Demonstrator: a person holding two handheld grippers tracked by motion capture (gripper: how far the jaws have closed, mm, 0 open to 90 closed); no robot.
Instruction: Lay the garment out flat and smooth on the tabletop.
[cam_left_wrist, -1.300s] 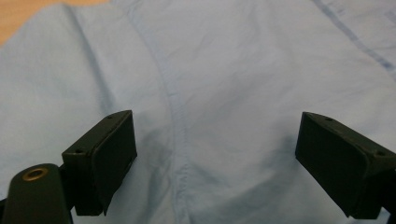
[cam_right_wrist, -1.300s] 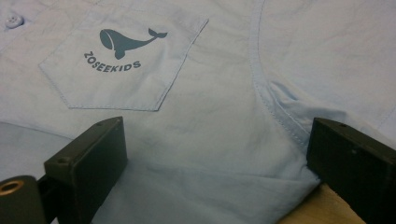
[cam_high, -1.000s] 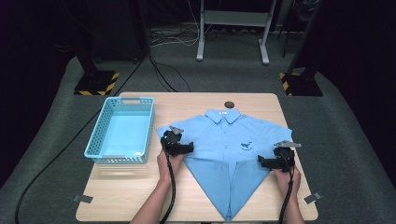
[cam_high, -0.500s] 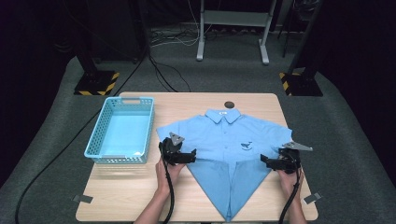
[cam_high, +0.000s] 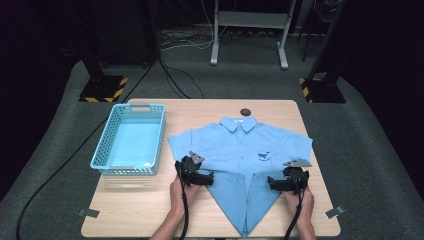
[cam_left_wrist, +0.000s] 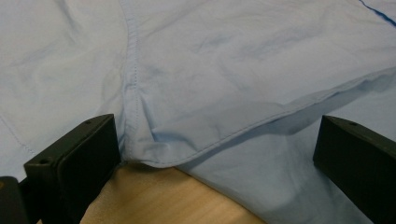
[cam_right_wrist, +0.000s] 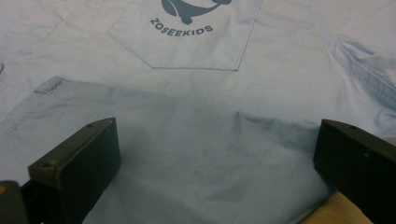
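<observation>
Your blue shirt (cam_high: 240, 150) lies face up mid-counter, its lower sides folded in to a point at 6 o'clock. Both tongs stand wide with nothing gripped: the left tongs (cam_left_wrist: 215, 154), just opened, at the 9 o'clock fold (cam_left_wrist: 261, 121), the right tongs (cam_right_wrist: 215, 154) at 3 o'clock. Drag either across the cloth and the loose flap may spring open; the basket (cam_high: 129, 145) waits at 10 o'clock

The gripper (cam_left_wrist: 217, 154) stands wide open around a folded blue shirt (cam_left_wrist: 224, 70) edge, apparently untouched, above the wooden table (cam_left_wrist: 163, 200).
</observation>
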